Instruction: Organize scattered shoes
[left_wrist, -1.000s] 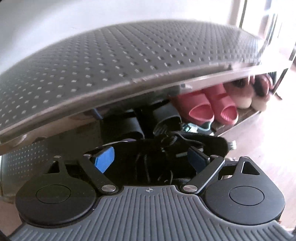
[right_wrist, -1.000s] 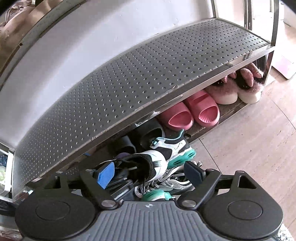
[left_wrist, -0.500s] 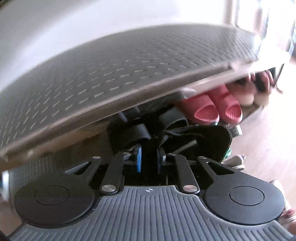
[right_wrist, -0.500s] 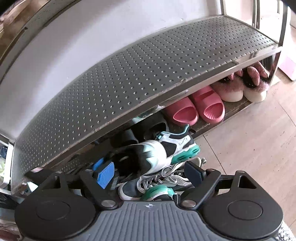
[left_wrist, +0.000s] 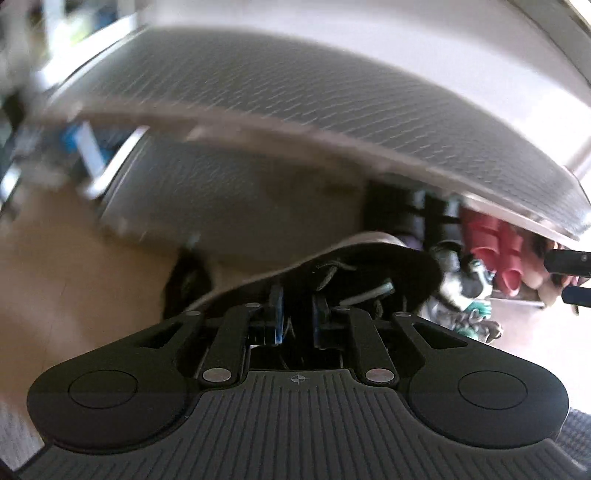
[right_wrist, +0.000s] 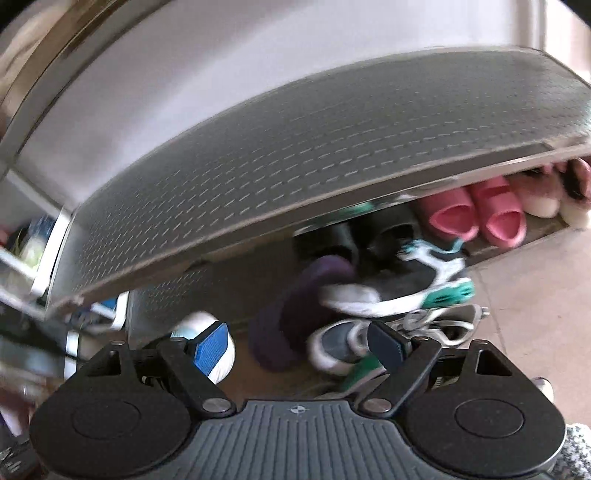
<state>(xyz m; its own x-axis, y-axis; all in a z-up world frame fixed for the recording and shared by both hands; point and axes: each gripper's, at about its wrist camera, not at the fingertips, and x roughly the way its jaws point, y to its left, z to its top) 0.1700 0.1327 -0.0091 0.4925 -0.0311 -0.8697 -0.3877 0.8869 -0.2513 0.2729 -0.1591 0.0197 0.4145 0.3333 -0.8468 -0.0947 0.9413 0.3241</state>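
The left gripper (left_wrist: 297, 319) is clamped narrow on the collar of one black shoe (left_wrist: 369, 273), which hangs from its blue pads over the wood floor (left_wrist: 74, 266) in front of the rack (left_wrist: 332, 110). The shoe's pale sole faces up and to the left, and its laces trail toward the jaws. The left view is blurred, so finer detail of the shoe cannot be told.

Left to right in the right wrist view: a white rounded thing (right_wrist: 221, 354) sits just behind the left pad, too blurred to name. Next to it lies one dark purple slipper (right_wrist: 295, 302), its toe reaching under the rack's perforated upper shelf (right_wrist: 332, 147). The right gripper (right_wrist: 299, 345) stands wide with nothing between its pads, hovering over the pile on the floor. In that pile, two sneakers can be counted: one black, white and teal sneaker (right_wrist: 406, 284) on top, and one grey and white sneaker (right_wrist: 347, 343) beneath it; a green patch below them may belong to a third, but that cannot be told. Behind, on the lower shelf, dark shoes (right_wrist: 332, 240) sit in shadow, count unclear. Right of them stand two pink slides (right_wrist: 476, 218) side by side, then two fluffy pink and white slippers (right_wrist: 543, 195) at the far right end.
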